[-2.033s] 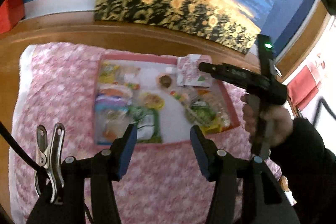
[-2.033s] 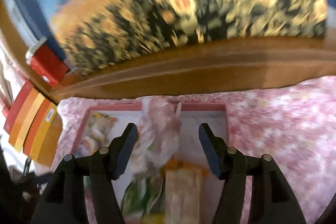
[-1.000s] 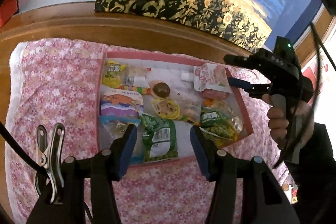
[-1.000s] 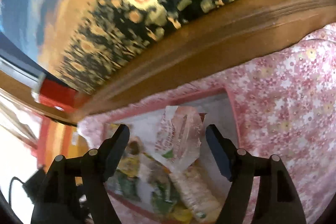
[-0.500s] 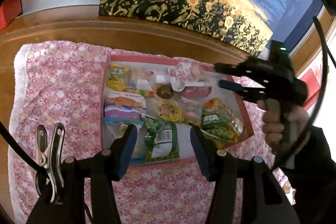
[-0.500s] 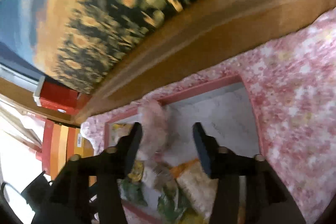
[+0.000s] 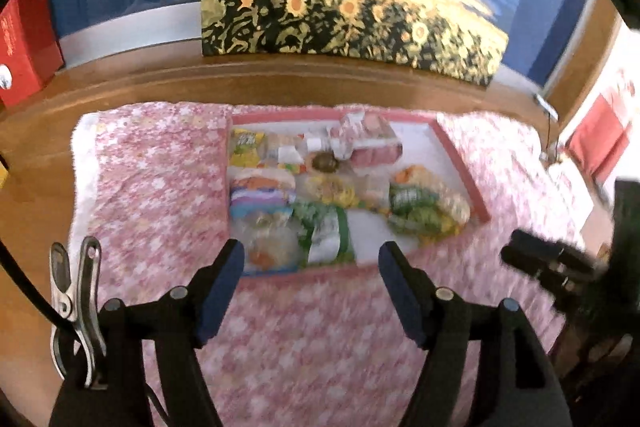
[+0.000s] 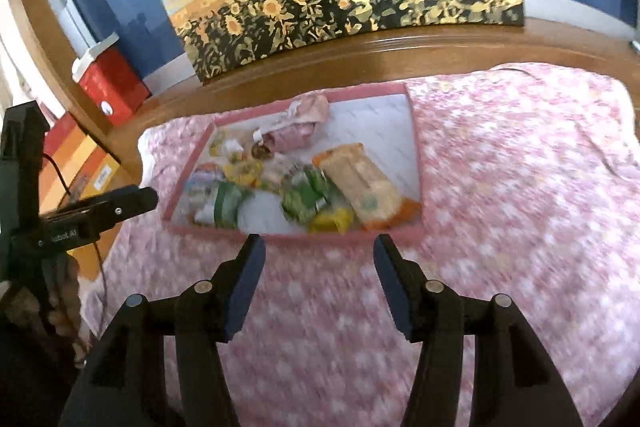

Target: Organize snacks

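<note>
A: What could go wrong from here, as you judge it?

B: The snacks lie crowded in the pink-rimmed tray [image 7: 460, 163] on the flowered cloth [image 7: 152, 187], most of them packed toward its left side and touching or overlapping. Reaching into that heap, a gripper could pinch two packets at once, or drag a neighbour over the rim. The green packet [image 7: 326, 231] lies against the clear bag [image 7: 268, 247] at the near edge, so those two are the likeliest to come up together.

A: Anything fragile?

B: The long orange-ended packet [image 8: 366, 183] looks like crackers or biscuits. A hard squeeze might crush it, though that is a guess from its shape. The pink pouch [image 8: 308, 109] at the far rim sits partly on another pink packet [image 8: 292, 139] and could slide off if nudged.

A: And the grippers themselves?

B: Both are empty. The left gripper [image 7: 310, 291] has just been opening; its jaws stand wide apart above the cloth, just short of the tray's near rim, touching nothing. The right gripper [image 8: 318, 285] has jaws parted too, somewhat less wide, with only cloth showing between them. It hovers clear of the tray, and its view is blurred.

A: So no snack is held?

B: None; all of them rest in the tray.
</note>
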Available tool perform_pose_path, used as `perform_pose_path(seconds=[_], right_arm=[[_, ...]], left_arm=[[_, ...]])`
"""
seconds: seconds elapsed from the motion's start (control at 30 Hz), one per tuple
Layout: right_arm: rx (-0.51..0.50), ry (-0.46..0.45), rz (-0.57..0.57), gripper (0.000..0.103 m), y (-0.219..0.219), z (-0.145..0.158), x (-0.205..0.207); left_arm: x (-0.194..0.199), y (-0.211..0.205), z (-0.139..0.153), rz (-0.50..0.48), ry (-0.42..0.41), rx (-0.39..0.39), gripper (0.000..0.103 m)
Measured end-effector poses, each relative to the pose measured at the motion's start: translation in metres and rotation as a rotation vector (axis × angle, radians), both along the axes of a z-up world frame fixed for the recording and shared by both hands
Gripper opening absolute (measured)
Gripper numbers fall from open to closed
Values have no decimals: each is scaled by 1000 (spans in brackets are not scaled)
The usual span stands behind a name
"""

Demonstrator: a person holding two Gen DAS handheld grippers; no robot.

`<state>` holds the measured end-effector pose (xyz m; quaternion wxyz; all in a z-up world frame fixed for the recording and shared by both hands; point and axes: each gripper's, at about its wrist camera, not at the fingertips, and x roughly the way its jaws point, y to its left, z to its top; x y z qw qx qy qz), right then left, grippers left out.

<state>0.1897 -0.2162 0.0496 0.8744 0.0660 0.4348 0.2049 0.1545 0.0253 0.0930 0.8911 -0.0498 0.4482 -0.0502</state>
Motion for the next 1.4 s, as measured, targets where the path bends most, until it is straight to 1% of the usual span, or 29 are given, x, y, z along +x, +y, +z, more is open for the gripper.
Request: perform_pose_path(seconds=[0.1, 0.17, 0.3, 0.4, 0.5, 0.53, 0.57, 0.63, 0.7, 0.8, 0.9, 0.97, 1.0, 1.03, 1.07, 1.1, 1.17, 1.2, 1.27, 1.33, 1.4], right_arm=[[-13, 4, -20, 58, -3, 1, -11], [-38, 22, -29, 58, -5, -5, -20], [-98, 66, -52, 58, -2, -22, -33], [-136, 122, -68, 58, -1, -42, -41], [-207, 183, -69, 57, -1, -59, -42], [-218, 168, -63, 57, -1, -58, -44], [-223, 154, -58, 57, 0, -55, -46], [-236, 129, -45, 57, 3, -50, -45], [-253, 107, -39, 57, 7, -47, -41], [-307, 101, -29, 57, 16, -47, -31], [-362, 54, 5, 57, 24, -41, -20], [-408, 76, 24, 57, 30, -43, -8], [-427, 115, 26, 57, 31, -46, -2], [-436, 179, 27, 57, 32, -51, 7], [-431, 233, 27, 59, 30, -57, 12], [-407, 262, 20, 62, 28, -60, 17], [-388, 280, 29, 77, 28, -61, 21], [-397, 279, 47, 81, 31, -62, 21], [-430, 247, 77, 91, 40, -64, 18], [-403, 238, 54, 96, 38, -65, 17], [-408, 240, 38, 97, 38, -65, 17]], left_arm=[[-22, -5, -6, -33, 19, 47, 78], [-30, -7, -12, -41, 36, 54, 79], [-44, -11, -36, -52, 115, 21, 81], [-53, -14, -60, -51, 157, 34, 82], [-56, -13, -84, -17, 211, 60, 82], [-58, -12, -88, -6, 211, 59, 82], [-60, -12, -86, -4, 188, 62, 85], [-57, -13, -86, 0, 196, 72, 86], [-53, -13, -88, 7, 216, 58, 92], [-44, -19, -88, 12, 232, 66, 94], [-27, -24, -87, 40, 254, 84, 94], [-18, -28, -88, 61, 296, 97, 97], [-6, -34, -89, 69, 339, 118, 100], [-1, -38, -90, 71, 366, 133, 102], [6, -39, -92, 72, 391, 142, 103], [12, -42, -92, 88, 412, 145, 103], [18, -41, -92, 122, 430, 123, 103], [20, -41, -91, 140, 431, 114, 103], [21, -41, -90, 164, 411, 113, 103], [16, -39, -90, 177, 359, 117, 103], [11, -37, -90, 165, 331, 123, 103]])
